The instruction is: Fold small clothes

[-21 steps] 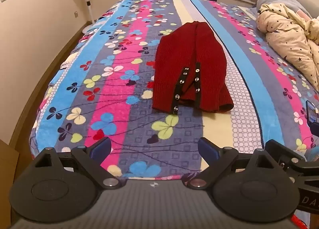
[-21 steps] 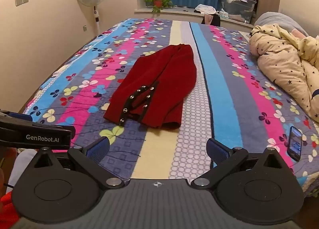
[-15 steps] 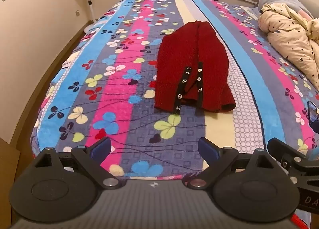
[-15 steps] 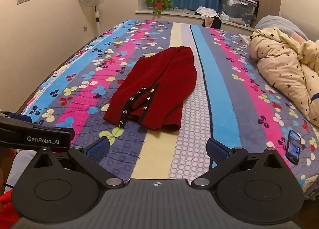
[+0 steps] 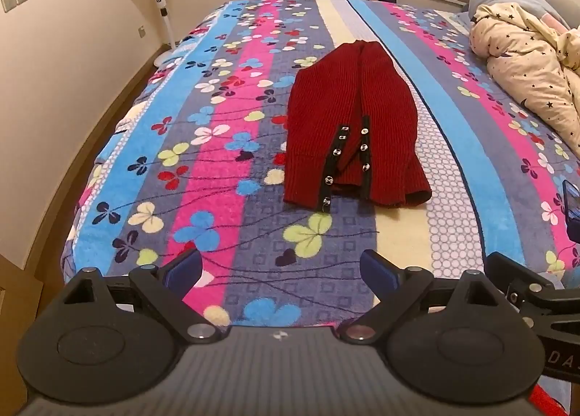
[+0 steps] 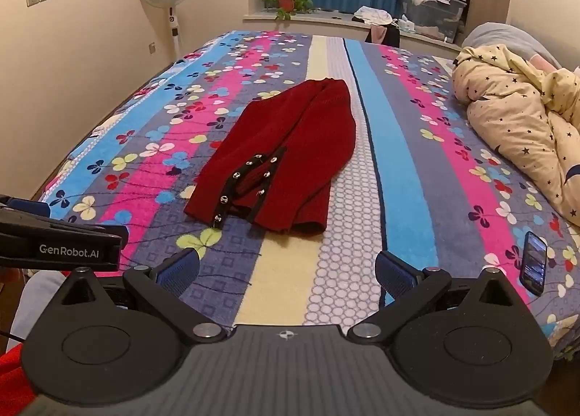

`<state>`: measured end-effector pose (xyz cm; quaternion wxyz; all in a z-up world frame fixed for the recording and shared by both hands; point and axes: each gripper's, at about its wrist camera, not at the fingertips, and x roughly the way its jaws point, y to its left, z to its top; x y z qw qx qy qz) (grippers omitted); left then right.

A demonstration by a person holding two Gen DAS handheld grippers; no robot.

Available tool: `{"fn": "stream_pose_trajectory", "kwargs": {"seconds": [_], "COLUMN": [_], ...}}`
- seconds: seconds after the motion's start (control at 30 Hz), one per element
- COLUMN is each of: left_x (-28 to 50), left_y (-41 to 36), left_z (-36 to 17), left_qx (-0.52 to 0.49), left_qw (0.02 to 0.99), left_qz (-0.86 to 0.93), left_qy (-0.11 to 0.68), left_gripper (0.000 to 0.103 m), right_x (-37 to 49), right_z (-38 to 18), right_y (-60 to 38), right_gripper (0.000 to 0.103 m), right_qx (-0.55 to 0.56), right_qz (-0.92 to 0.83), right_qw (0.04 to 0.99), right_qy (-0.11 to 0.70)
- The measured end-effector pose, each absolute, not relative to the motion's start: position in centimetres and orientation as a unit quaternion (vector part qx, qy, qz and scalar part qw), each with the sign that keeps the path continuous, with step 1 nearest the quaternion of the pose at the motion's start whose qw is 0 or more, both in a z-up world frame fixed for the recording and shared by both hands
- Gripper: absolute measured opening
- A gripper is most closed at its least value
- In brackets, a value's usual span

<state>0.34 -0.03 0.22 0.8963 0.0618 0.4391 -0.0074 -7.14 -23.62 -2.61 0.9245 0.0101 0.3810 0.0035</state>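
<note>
Hovering both grippers over the near bed edge: our left gripper (image 5: 281, 267) and right gripper (image 6: 286, 273) gape wide w/ nothing btwn the pads. We see the red cardigan (image 5: 353, 126) folded lengthwise mid-bedspread (image 5: 224, 177), well apart from both; phone (image 6: 533, 263) at right.
</note>
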Motion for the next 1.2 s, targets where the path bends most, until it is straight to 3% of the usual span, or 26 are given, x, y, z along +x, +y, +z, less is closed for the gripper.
{"fn": "stream_pose_trajectory", "kwargs": {"seconds": [1.2], "left_x": [0.2], "left_y": [-0.06], "left_z": [0.24], "left_qx": [0.065], "left_qw": [0.897], "left_qz": [-0.009], "left_qy": [0.436], "left_gripper": [0.096], "right_x": [-7.34], "right_z": [-2.83], "right_y": [-23.7], "right_gripper": [0.102], "right_qx": [0.012], "right_qz": [0.002], "right_qw": [0.924], "right_qy": [0.383]}}
